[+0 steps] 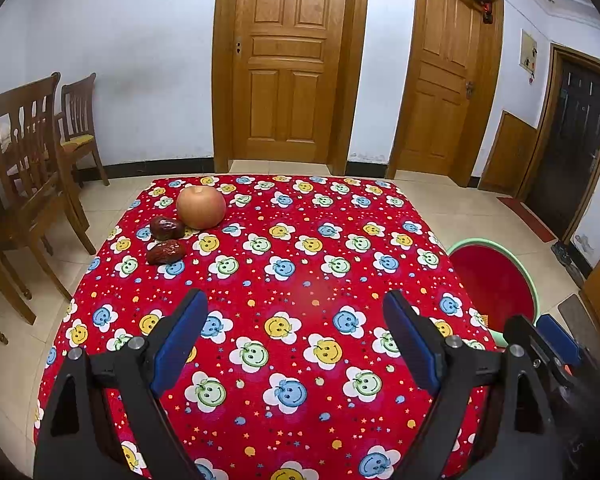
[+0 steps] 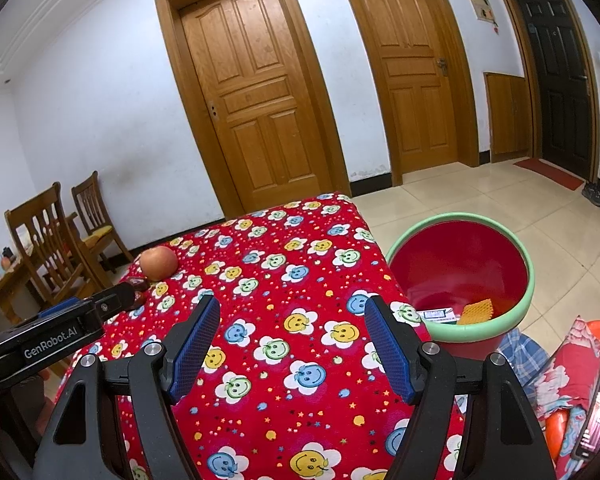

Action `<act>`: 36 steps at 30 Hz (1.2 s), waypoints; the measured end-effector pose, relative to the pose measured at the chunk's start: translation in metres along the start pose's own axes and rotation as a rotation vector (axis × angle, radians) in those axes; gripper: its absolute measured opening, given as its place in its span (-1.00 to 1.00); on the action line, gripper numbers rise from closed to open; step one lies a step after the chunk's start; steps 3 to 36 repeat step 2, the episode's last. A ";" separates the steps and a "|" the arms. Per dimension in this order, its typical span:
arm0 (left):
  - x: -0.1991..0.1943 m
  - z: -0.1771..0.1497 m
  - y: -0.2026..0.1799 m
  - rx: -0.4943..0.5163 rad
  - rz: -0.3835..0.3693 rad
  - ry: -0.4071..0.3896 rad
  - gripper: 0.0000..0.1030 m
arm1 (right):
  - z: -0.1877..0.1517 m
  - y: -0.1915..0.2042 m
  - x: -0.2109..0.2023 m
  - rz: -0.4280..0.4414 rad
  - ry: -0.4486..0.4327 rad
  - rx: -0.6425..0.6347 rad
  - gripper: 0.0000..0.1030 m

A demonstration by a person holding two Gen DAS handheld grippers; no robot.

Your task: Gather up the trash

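Left wrist view shows one counter (image 1: 300, 240) under a red cloth printed with smiling flowers, and on its far left part lie two wrinkled dark red dates (image 1: 166, 227) (image 1: 166, 252), one just behind the other, with one apple (image 1: 201, 207) touching the farther date on its right. The left claw (image 1: 296, 336) hangs over the near middle of the cloth with its two blue-padded fingers spread wide apart and nothing between them. Off the counter's right edge stands one red bin (image 1: 496, 284) with a pale green rim, on the tiled floor. In the right wrist view the right claw (image 2: 292, 344) is likewise spread wide and holds nothing, above the near part of the cloth, with the bin (image 2: 460, 264) to its right. Inside the bin lie two pieces of trash: a flat printed packet (image 2: 440, 315) and, beside it, an orange ridged piece (image 2: 478, 311). Two wooden chairs (image 1: 40, 152) stand at the far left by the wall.
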State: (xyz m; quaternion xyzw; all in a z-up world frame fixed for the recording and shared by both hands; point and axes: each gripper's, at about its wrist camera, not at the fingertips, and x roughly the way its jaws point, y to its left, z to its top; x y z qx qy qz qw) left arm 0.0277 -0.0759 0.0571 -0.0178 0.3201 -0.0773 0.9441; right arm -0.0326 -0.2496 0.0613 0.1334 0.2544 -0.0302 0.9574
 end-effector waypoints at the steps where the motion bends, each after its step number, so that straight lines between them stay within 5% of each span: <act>1: -0.001 0.001 -0.001 -0.002 0.000 0.001 0.72 | -0.001 0.000 0.000 -0.001 0.001 0.000 0.47; 36: -0.001 0.002 -0.001 -0.003 0.000 0.002 0.72 | -0.001 0.000 0.000 0.000 0.003 0.002 0.47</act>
